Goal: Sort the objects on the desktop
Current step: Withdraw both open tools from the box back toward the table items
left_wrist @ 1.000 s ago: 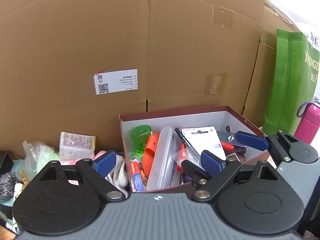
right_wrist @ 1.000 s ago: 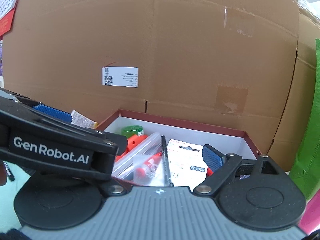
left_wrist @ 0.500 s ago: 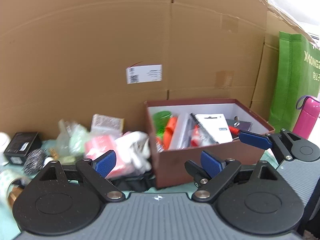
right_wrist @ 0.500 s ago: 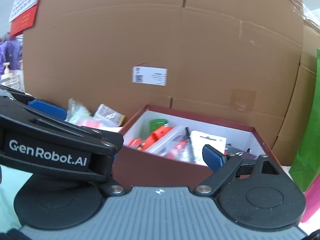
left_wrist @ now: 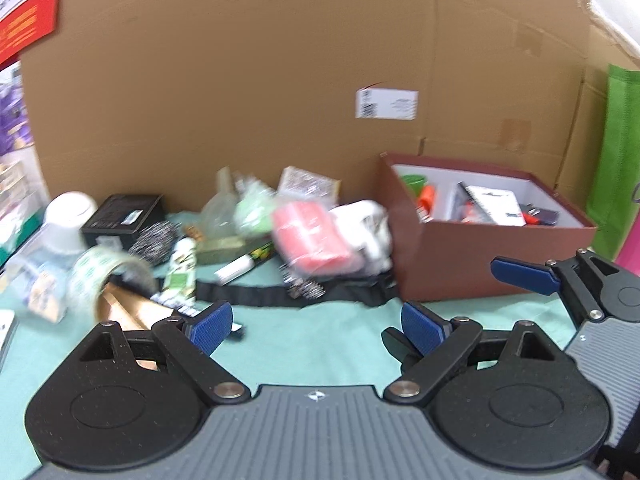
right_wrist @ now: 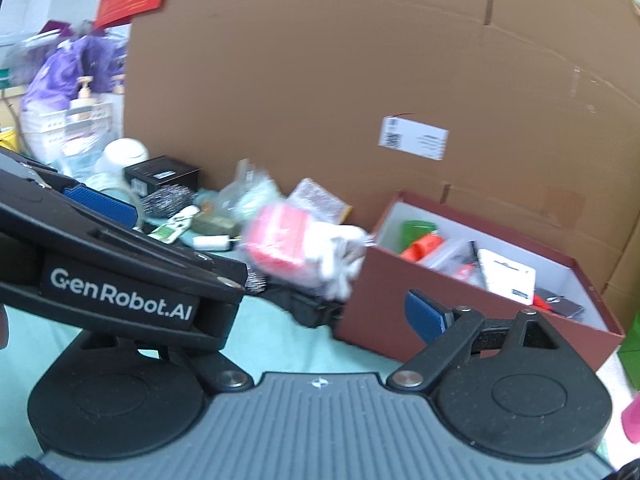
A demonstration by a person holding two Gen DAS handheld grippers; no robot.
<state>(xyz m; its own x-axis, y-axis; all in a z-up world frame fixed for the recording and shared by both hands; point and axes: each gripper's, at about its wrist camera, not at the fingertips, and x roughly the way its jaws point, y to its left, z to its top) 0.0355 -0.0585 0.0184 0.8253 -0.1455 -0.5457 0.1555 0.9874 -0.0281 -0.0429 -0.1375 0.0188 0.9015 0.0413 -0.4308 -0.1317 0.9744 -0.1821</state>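
Observation:
A dark red box (left_wrist: 480, 268) with a white inside holds several small items and stands at the right on the teal cloth; it also shows in the right wrist view (right_wrist: 460, 332). Left of it lies a loose pile: a pink pack (left_wrist: 310, 236), white cloth (left_wrist: 370, 226), a tape roll (left_wrist: 108, 280), a marker (left_wrist: 240, 266), a black strap (left_wrist: 280, 292). My left gripper (left_wrist: 316, 324) is open and empty, low over the cloth in front of the pile. My right gripper (right_wrist: 320, 312) is open and empty, near the box's front; its left finger is hidden behind the left gripper.
A large cardboard wall (left_wrist: 280, 80) closes the back. A black box (left_wrist: 124, 216), a steel scourer (left_wrist: 154, 240) and a white cup (left_wrist: 68, 216) sit at the far left. A green bag (left_wrist: 620, 152) stands right of the red box.
Both grippers have pulled back and swung left, away from above the red box. The pile on the cloth has come into view. Both stay open and empty.

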